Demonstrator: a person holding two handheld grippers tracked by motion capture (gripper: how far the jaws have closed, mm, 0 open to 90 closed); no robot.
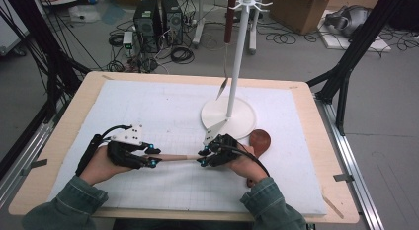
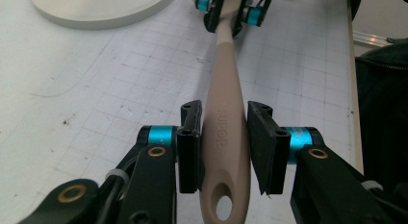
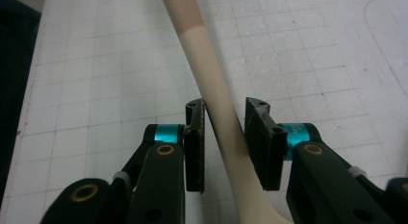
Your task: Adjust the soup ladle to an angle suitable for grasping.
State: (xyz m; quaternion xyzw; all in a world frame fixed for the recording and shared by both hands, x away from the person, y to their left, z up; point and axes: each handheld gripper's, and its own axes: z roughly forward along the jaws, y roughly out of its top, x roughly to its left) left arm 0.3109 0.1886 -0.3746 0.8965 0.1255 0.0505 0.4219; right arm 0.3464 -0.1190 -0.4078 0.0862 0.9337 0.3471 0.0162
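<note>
The left gripper (image 2: 223, 147) has its jaws narrowed onto the wide, holed end of a long beige wooden spoon handle (image 2: 225, 132) — both pads press its flanks. Beyond those jaws the handle runs level above the white gridded mat (image 1: 163, 111) covering the counter to the right gripper (image 3: 225, 147), whose jaws sit close around the thinner stretch; the left pad touches it, the right pad lies against it lower down. Just beyond the right gripper lies a reddish-brown wooden spoon bowl (image 1: 260, 141), at the edge of the round white stand base (image 1: 237, 121). From the stand's pole hangs a dark-handled utensil (image 1: 229, 27).
</note>
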